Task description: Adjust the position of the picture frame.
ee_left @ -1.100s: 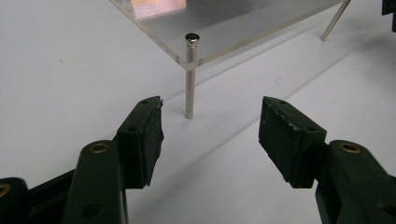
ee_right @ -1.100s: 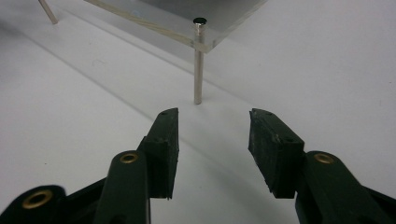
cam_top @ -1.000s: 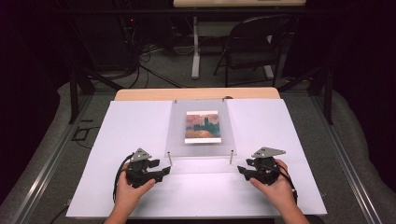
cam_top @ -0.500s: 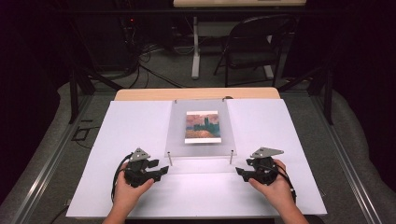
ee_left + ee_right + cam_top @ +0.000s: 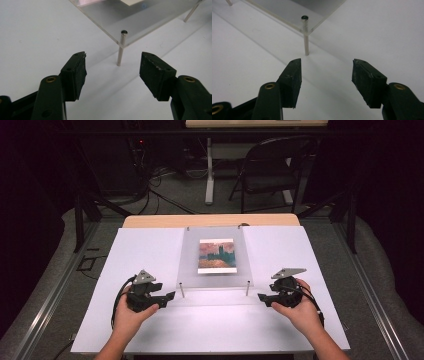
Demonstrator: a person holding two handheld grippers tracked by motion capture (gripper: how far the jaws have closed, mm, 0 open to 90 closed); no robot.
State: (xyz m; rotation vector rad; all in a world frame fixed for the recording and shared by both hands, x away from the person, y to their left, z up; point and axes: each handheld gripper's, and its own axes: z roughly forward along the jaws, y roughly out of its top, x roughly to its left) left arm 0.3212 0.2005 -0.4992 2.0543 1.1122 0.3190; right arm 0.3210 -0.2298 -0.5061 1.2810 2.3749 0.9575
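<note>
Here, left gripper (image 5: 170,296) and right gripper (image 5: 261,297) both wide open, empty, flanking clear stand (image 5: 215,279) on white table (image 5: 210,330)

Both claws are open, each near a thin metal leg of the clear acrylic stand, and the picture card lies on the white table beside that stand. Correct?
Not quite. In the high view the picture card lies on top of the clear acrylic stand, not beside it. The rest holds: left claw and right claw are open, each near a thin metal leg.
</note>
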